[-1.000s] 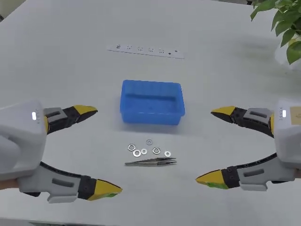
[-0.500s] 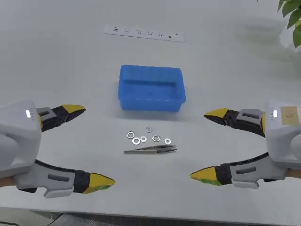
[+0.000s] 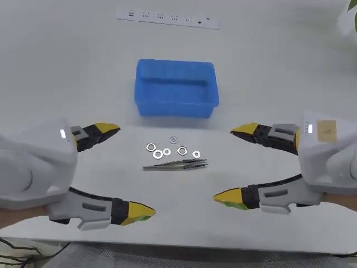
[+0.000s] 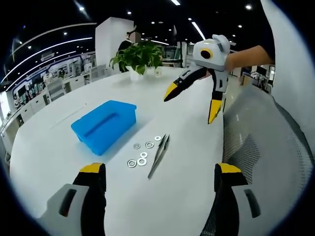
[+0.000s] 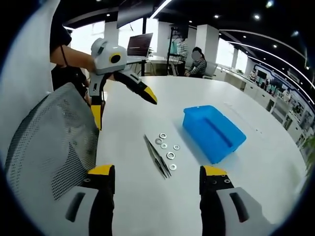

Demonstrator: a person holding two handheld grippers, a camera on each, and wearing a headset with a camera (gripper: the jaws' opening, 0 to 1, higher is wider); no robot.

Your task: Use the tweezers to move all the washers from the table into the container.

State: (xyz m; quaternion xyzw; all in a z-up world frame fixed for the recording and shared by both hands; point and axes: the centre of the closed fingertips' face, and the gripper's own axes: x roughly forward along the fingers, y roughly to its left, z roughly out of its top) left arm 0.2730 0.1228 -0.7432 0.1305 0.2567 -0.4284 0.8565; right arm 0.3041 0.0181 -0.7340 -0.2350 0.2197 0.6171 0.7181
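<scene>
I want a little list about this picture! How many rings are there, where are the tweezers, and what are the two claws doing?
washers: six washers, loose on the table, in front of the container
tweezers: tweezers lie flat beside the washers, nothing gripping them
container: blue container, no washers visible inside
left gripper: left gripper open, holding nothing
right gripper: right gripper open, holding nothing
behind: white power strip

I see a white power strip [image 3: 167, 17] at the head view's top edge. A potted plant [image 4: 139, 53] sits upper centre in the left gripper view.
</scene>
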